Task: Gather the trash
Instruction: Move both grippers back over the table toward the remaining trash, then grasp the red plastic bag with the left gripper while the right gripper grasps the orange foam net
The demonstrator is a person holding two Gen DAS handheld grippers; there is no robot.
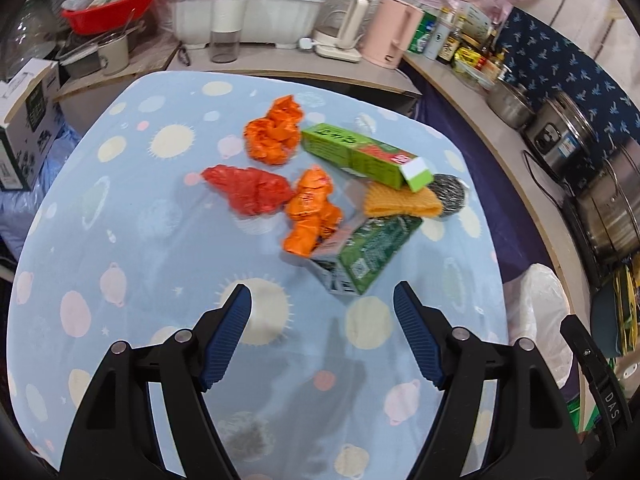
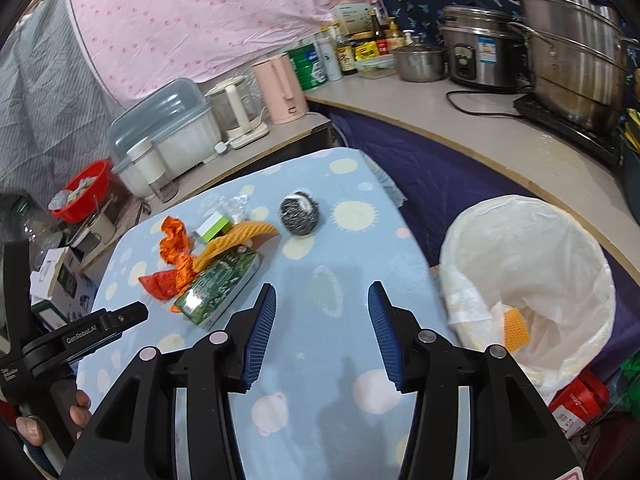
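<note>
1. On the blue patterned tablecloth (image 1: 120, 208) lies a loose heap of trash: two orange crumpled wrappers (image 1: 274, 134), a red crumpled wrapper (image 1: 248, 188), a long light-green box (image 1: 360, 156), a dark-green carton (image 1: 370, 254), a yellow sponge cloth (image 1: 402, 200) and a steel scourer (image 2: 299, 214).
2. Beside the table on the right stands the white-lined bin (image 2: 520, 240); one yellow piece already lies in it, so I judge the collecting is under way with most of the heap left.
3. The left gripper (image 1: 322, 300) hangs over bare cloth, jaws spread wide with nothing between them, near the dark-green carton.
4. The right gripper (image 2: 322, 300) is likewise empty, jaws parted over the cloth between the heap and the bin.
5. The step in hand looks like a reach for the next piece.
6. For the left, the carton or the nearer orange wrapper is closest; the jaws must straddle it, close firmly, and carry it across to the bin.
7. The right could take the scourer, which sits apart from the rest.
</note>
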